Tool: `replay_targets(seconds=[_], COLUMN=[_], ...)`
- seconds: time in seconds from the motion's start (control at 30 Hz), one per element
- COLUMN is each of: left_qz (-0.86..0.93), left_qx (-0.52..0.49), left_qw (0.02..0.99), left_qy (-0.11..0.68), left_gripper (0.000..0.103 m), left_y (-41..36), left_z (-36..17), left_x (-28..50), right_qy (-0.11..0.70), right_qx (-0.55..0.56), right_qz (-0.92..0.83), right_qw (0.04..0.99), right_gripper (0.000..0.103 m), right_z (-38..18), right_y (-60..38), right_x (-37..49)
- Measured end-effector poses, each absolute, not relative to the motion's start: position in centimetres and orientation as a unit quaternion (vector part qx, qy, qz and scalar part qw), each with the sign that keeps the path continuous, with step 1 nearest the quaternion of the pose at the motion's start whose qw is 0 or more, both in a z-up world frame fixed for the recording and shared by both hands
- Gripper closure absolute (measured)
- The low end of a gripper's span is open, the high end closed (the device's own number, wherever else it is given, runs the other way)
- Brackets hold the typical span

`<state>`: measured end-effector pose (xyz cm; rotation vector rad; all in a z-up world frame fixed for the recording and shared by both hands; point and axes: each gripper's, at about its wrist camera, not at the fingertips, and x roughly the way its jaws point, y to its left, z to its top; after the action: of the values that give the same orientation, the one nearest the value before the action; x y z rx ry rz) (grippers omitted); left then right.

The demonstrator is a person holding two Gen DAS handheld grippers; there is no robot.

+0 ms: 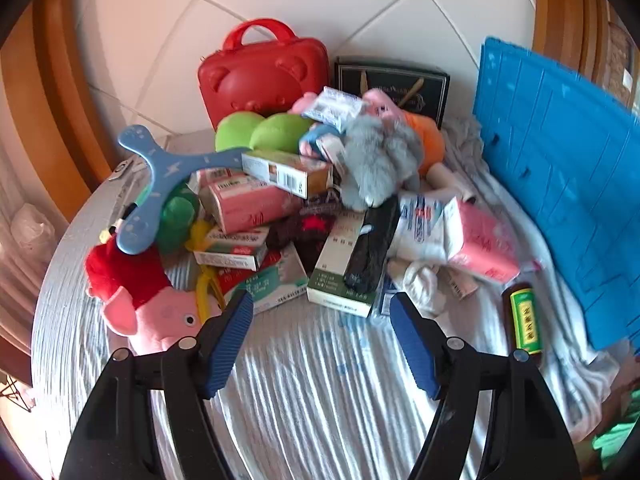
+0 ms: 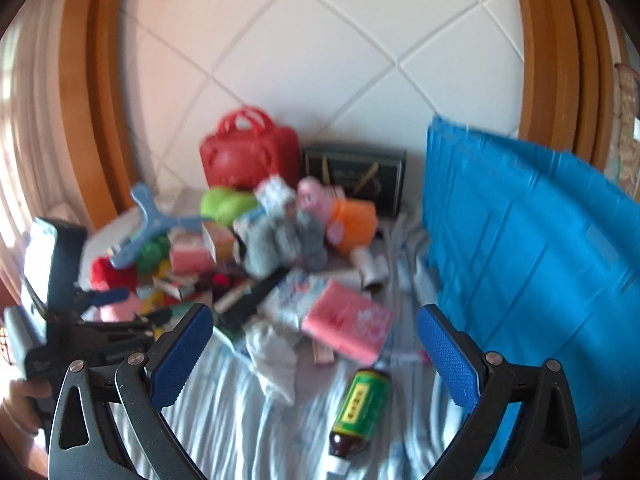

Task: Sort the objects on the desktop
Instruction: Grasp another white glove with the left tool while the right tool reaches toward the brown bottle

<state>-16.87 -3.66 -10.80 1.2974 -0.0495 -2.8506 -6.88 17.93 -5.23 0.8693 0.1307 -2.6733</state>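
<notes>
A heap of mixed objects lies on a round table under a pale striped cloth (image 1: 312, 392): a red bear-face case (image 1: 262, 76), a green plush (image 1: 260, 132), a grey plush (image 1: 376, 160), a blue boomerang toy (image 1: 160, 176), several cartons (image 1: 340, 272) and a pink pig plush (image 1: 160, 316). My left gripper (image 1: 322, 316) hovers open just before the heap, nothing between its blue pads. My right gripper (image 2: 316, 330) is open too, over a brown bottle with a green label (image 2: 360, 404) and a pink pack (image 2: 348, 324). The left gripper (image 2: 112, 300) shows at the right wrist view's left edge.
A blue folded crate panel (image 1: 560, 184) stands at the right side of the table. A dark box (image 1: 394, 84) leans against the tiled wall behind the heap. Wooden frames flank the wall. The brown bottle (image 1: 524, 320) lies near the panel.
</notes>
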Motion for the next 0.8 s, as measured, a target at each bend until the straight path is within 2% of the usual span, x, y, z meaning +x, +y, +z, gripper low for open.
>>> replay_targets(seconds=[0.13,0.27,0.5,0.57,0.6,0.63,0.8], left_qz=[-0.901,-0.884,-0.874,-0.878,-0.881,-0.878,-0.881], left_qx=[0.434,0.465,0.477,0.473,0.466,0.468,0.467], left_qw=[-0.014,-0.046,-0.084,-0.072,-0.074,-0.094,-0.074], left_qy=[-0.016,0.029,0.032,-0.006,-0.030,-0.032,-0.017], left_gripper=[0.033,0.033,0.034,0.072,0.081,0.094,0.095], left_y=[-3.1,-1.6,3.2,4.3,4.8,5.0,2.6], left_z=[-14.2,-17.1,-20.7,-21.5,-21.4,-21.3,-19.7], left_x=[-17.6,-19.6,-23.4,-23.5,-23.2,-22.9,-20.4], right_qy=[0.016,-0.005,-0.014,-0.016,-0.017,-0.018,-0.017], right_qx=[0.360,0.415,0.459,0.466,0.468,0.471,0.495], right_qz=[-0.924,-0.906,-0.886,-0.883,-0.882,-0.880,-0.866], right_qw=[0.124,0.086,0.063,0.058,0.056,0.056,0.072], right_gripper=[0.000,0.000,0.000,0.000,0.000,0.000,0.000], right_z=[-10.9,-15.4,-19.0,-19.7,-20.0,-20.3,-21.7], right_y=[18.5,20.2,22.1,22.4,22.5,22.6,22.0], right_x=[-8.1,-9.0,-10.0,-10.4,-10.6,-10.8,-12.3])
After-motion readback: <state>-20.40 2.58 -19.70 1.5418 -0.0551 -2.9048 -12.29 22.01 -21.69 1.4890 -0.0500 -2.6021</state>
